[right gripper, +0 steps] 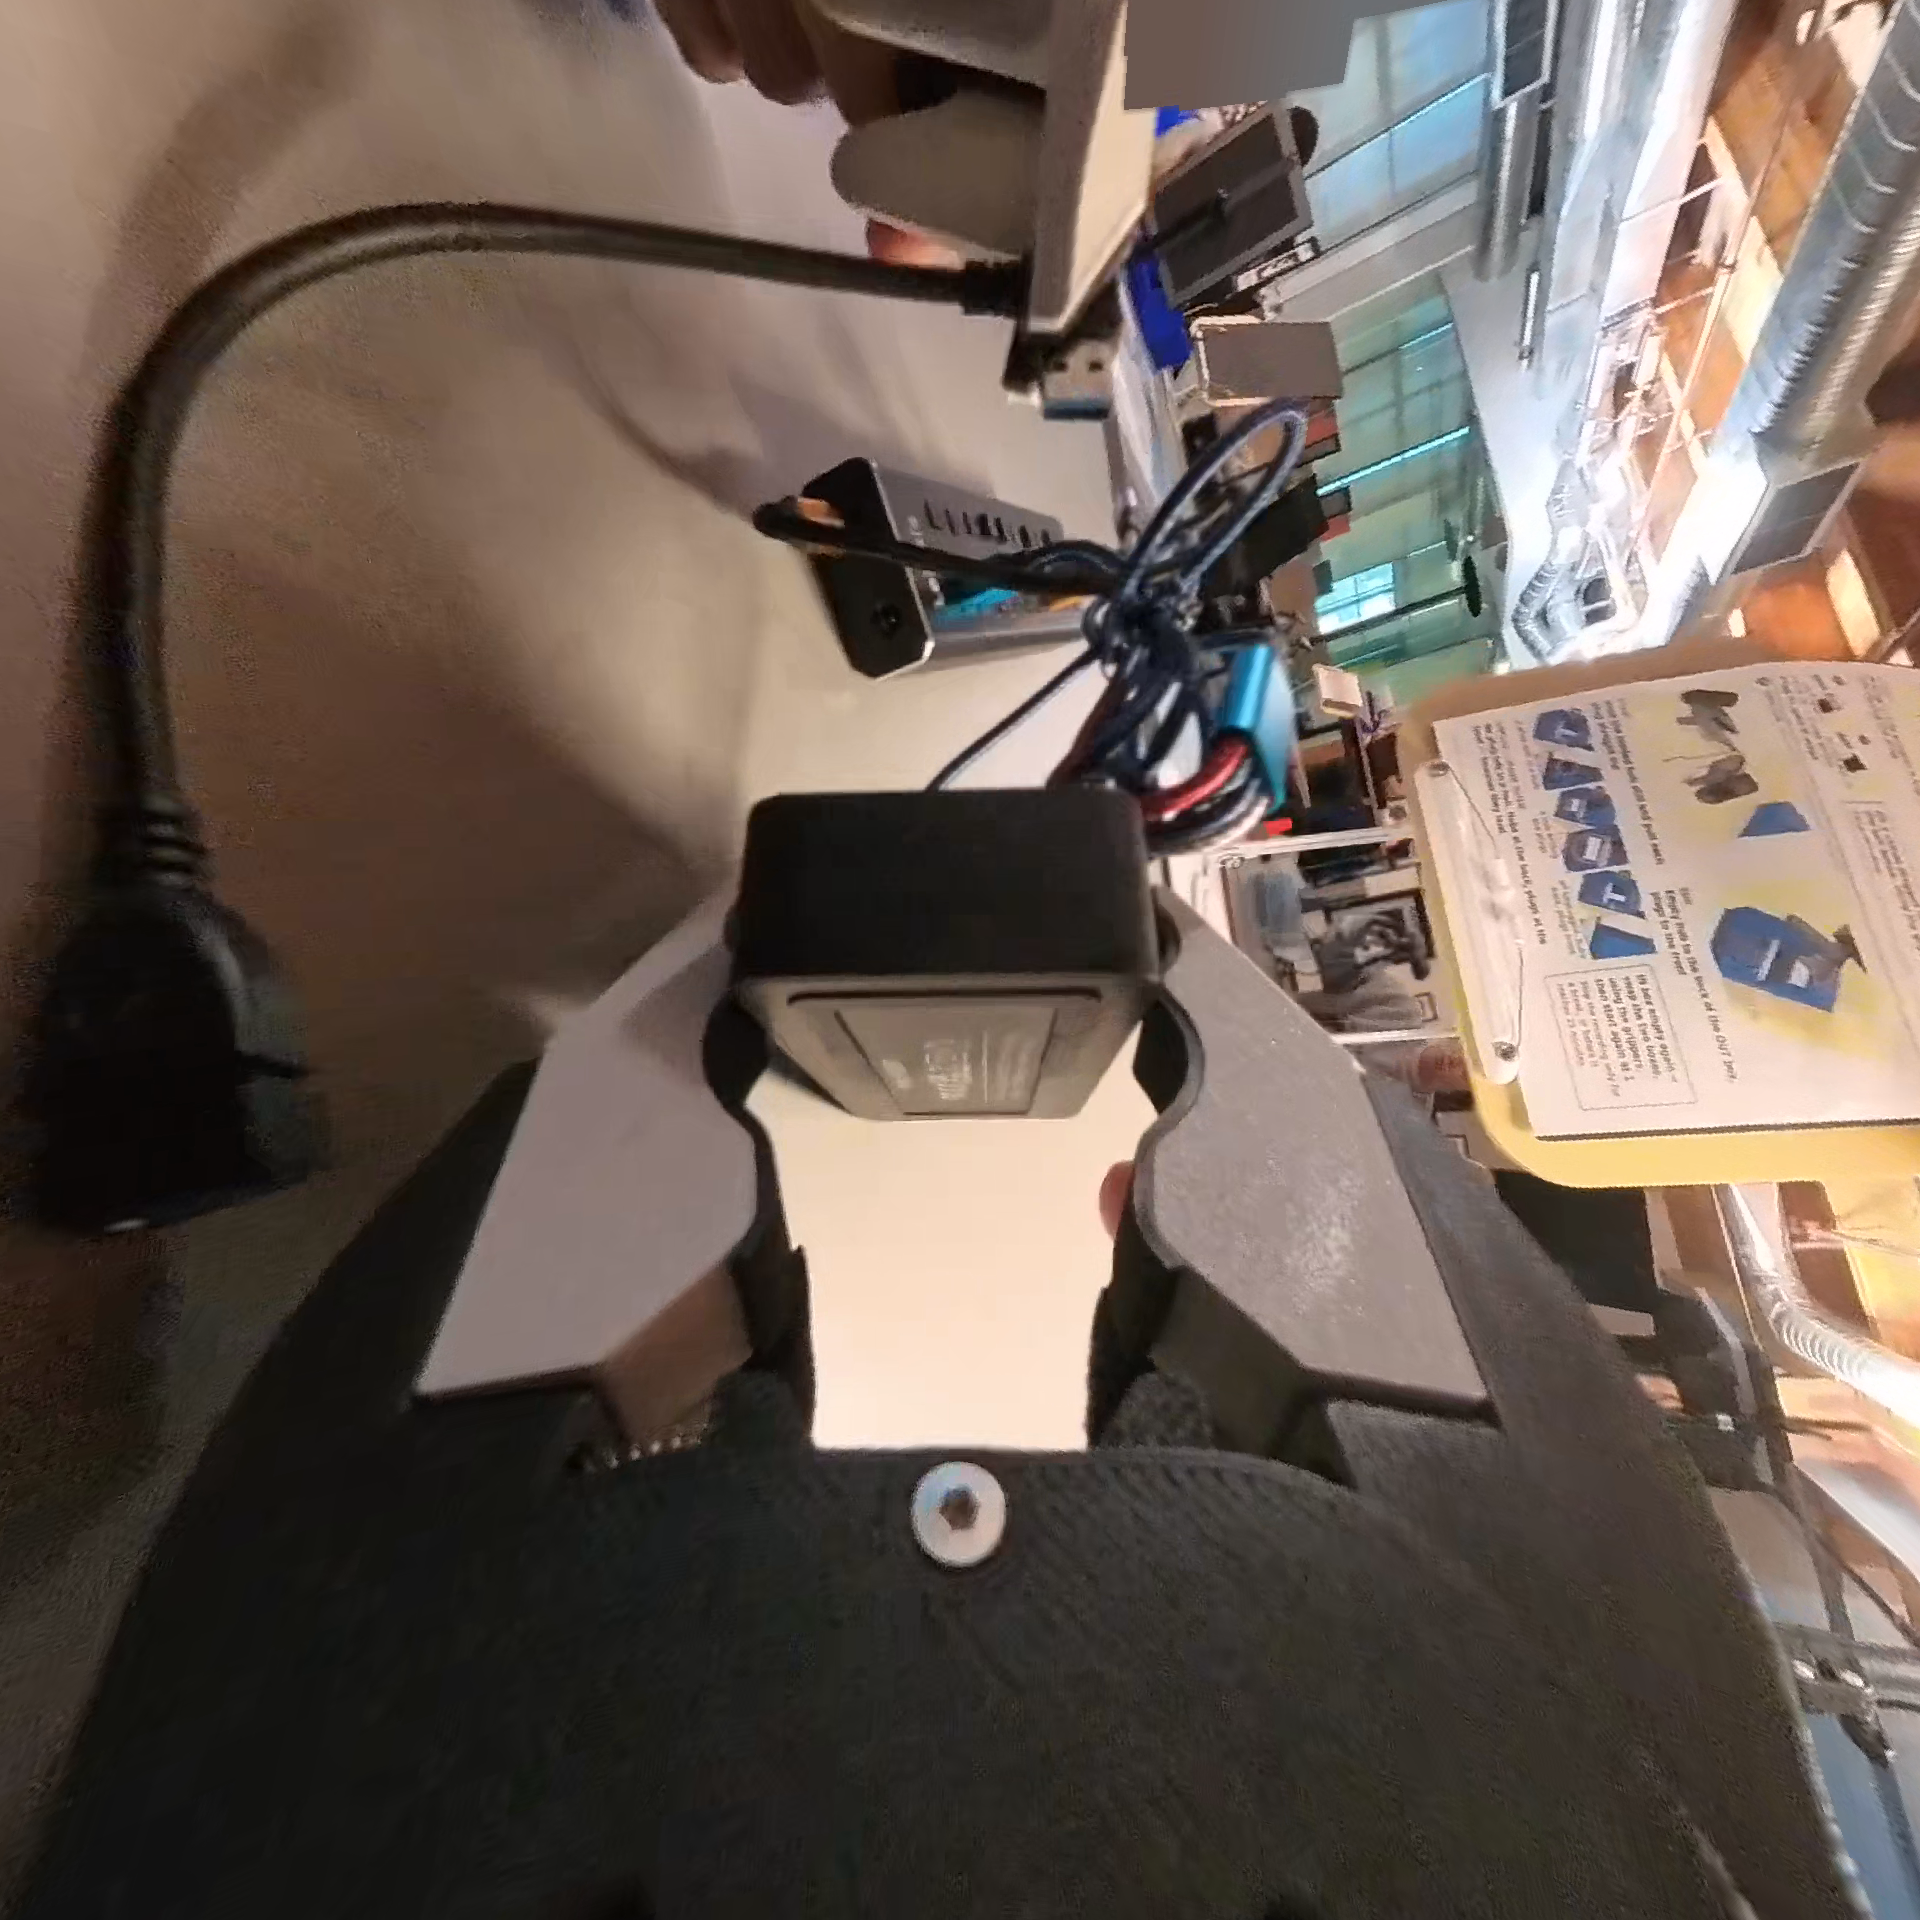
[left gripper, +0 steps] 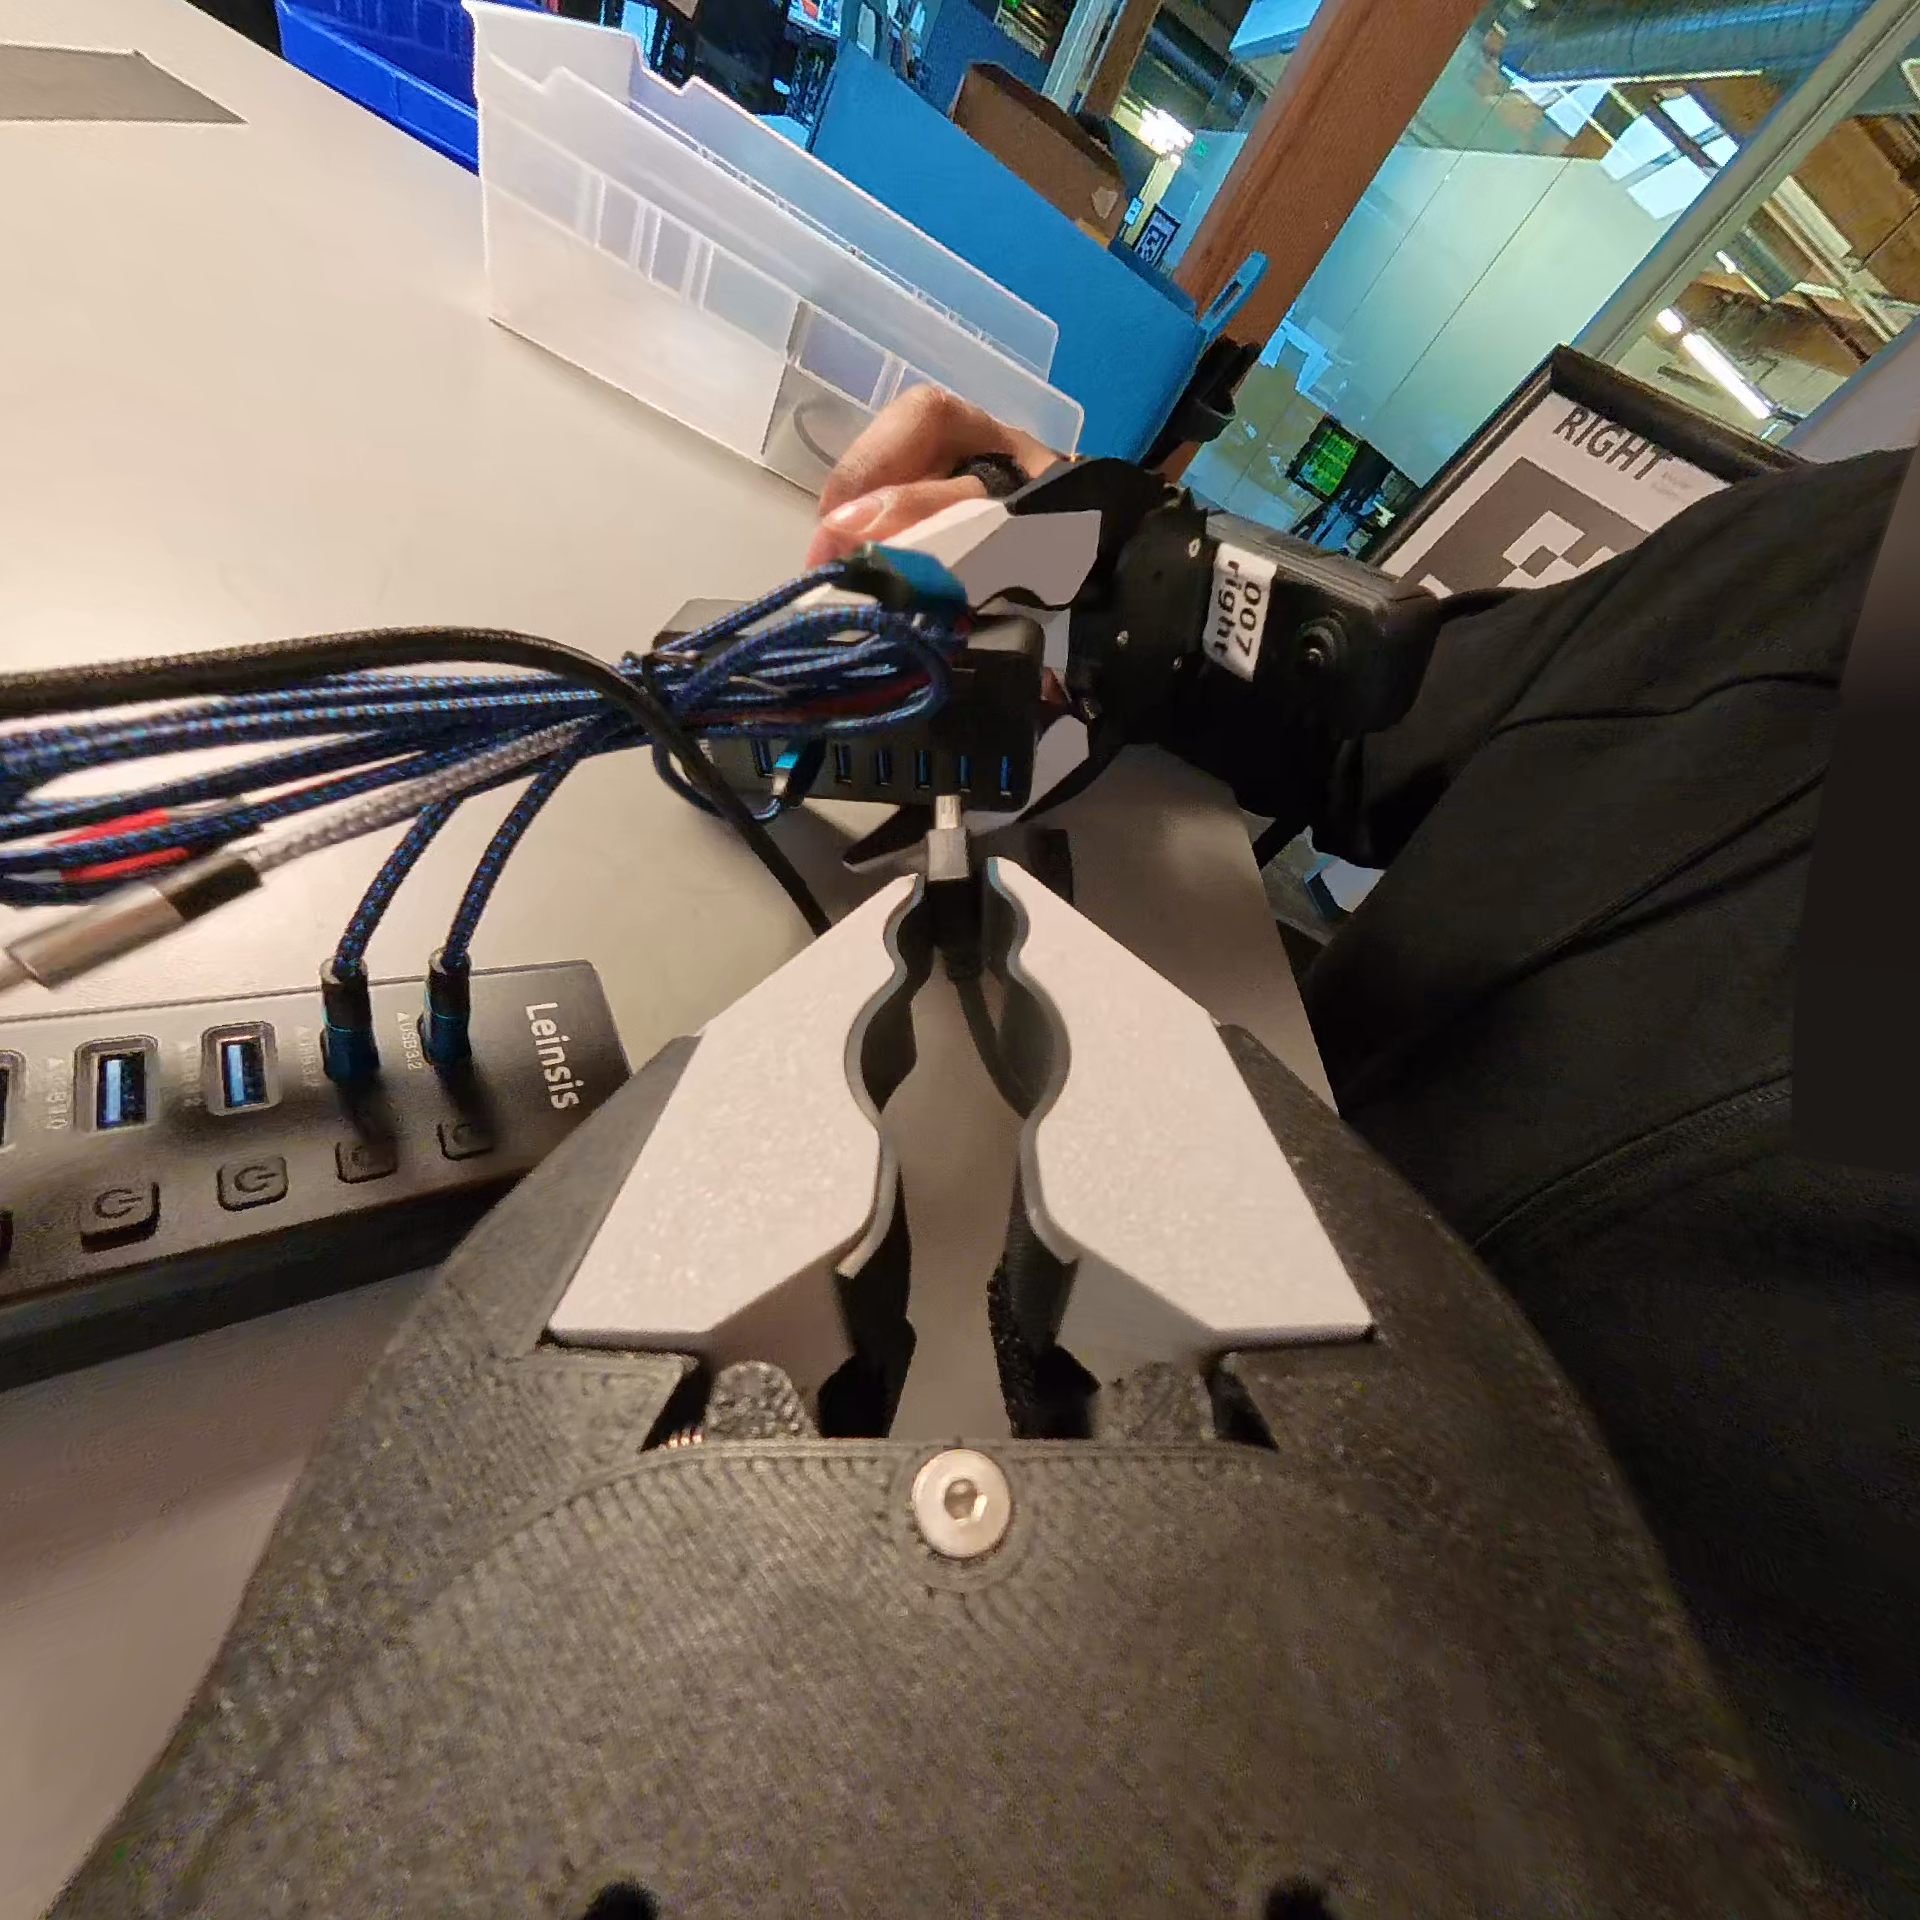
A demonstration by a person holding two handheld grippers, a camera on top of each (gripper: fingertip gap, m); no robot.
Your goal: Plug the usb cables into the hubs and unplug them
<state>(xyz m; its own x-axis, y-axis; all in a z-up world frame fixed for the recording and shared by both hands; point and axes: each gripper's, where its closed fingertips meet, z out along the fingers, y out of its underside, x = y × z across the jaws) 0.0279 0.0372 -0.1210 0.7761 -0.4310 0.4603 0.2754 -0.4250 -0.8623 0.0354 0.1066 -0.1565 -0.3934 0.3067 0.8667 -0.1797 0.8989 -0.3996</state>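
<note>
Left wrist view: left tool [left gripper: 951,883] pinching black plug [left gripper: 948,847] beneath handheld hub [left gripper: 914,764].

Black hub [right gripper: 940,935] aloft, USB plug [left gripper: 948,847] (silver) just below.

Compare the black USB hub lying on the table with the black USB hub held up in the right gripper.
The black USB hub on the white table lies flat and free; the black USB hub in the right gripper is lifted, clamped between the right gripper's jaws. The table hub has two blue braided plugs inserted. The left gripper holds a black-cabled plug at the held hub's port row; whether it is seated is unclear. Both are black, with rows of blue ports.
</note>
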